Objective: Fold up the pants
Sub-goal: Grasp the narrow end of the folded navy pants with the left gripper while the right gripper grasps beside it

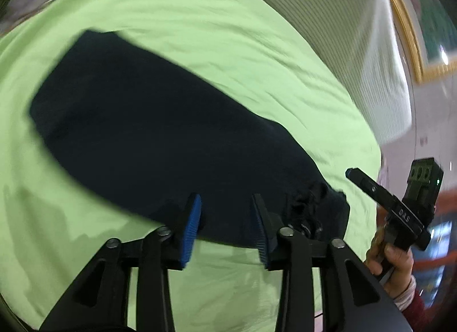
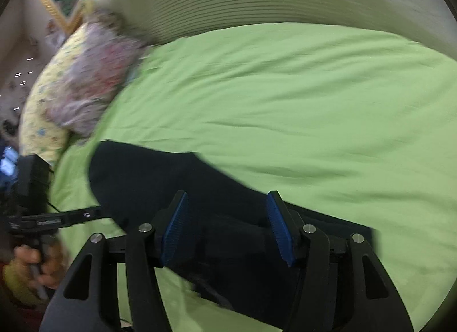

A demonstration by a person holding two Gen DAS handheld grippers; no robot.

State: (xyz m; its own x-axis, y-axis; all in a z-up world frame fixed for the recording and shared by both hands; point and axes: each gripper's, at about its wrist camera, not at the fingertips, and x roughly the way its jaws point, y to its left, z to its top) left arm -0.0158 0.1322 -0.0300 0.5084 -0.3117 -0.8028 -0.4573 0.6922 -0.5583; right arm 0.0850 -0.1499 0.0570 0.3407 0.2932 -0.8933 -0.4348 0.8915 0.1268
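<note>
Where sheet [image 1: 234, 46] spreads, dark pants [image 1: 148, 132] flat

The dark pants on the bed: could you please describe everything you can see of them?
The pants are navy or black, of soft matte fabric, and lie flat in a long band on the light green bedsheet. One end is bunched and wrinkled, seen in the left wrist view near the left gripper. The right gripper hovers over the same dark cloth. Both grippers are open, no fabric pinched between their blue pads. Blur hides seams and pockets.
</note>
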